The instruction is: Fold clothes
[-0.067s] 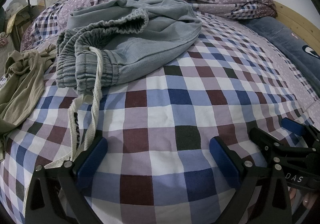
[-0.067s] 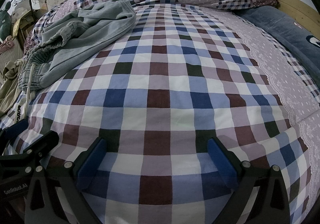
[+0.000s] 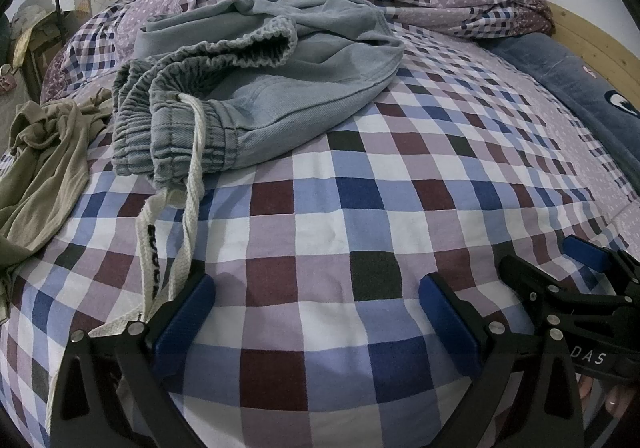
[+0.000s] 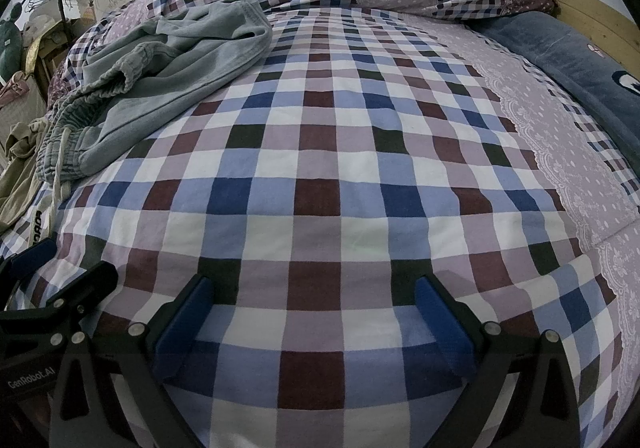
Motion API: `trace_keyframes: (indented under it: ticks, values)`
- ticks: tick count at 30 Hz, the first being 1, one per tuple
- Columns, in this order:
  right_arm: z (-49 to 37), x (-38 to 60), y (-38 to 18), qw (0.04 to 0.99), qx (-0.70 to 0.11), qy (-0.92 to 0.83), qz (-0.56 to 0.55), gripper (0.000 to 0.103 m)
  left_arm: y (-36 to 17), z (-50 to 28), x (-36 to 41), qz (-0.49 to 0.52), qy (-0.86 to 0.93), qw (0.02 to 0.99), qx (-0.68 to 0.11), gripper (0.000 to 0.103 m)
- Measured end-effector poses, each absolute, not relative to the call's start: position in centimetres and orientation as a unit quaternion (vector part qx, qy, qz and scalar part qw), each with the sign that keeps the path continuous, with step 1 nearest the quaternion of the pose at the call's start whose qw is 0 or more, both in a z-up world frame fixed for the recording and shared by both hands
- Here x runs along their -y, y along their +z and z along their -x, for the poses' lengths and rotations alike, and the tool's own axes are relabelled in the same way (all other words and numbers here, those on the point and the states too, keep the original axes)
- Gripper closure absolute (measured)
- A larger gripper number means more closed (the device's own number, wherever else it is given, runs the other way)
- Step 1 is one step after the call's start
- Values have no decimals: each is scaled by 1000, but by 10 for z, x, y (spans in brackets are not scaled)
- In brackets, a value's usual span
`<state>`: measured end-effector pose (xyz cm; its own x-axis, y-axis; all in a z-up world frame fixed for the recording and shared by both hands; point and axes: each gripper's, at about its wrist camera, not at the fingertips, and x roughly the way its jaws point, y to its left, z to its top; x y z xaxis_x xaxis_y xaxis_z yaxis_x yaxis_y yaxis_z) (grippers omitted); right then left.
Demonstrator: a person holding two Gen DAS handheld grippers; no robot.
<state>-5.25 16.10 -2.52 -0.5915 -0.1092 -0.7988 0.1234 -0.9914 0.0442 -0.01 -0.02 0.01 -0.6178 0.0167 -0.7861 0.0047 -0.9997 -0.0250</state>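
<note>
As before: both tongs (image 3: 316, 312) wide, empty.

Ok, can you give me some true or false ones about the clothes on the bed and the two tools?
1. The grey pants lie crumpled on the checked bedsheet. True.
2. The left tool is squeezing the pants' white string. False: it is open, with only bedsheet between its blue pads.
3. A tan shirt lies to the left of the pants. True.
4. The right tool holds the pants. False: it is open and empty, and the pants lie farther up the bed.
</note>
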Motion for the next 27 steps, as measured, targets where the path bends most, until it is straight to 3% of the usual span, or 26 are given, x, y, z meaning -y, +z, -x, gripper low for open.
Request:
trace_keyframes:
  ticks: [27]
  values:
    - [51, -158, -25, 65, -7, -893, -446, 0, 4, -2, -2, 434, 901, 0, 9, 0]
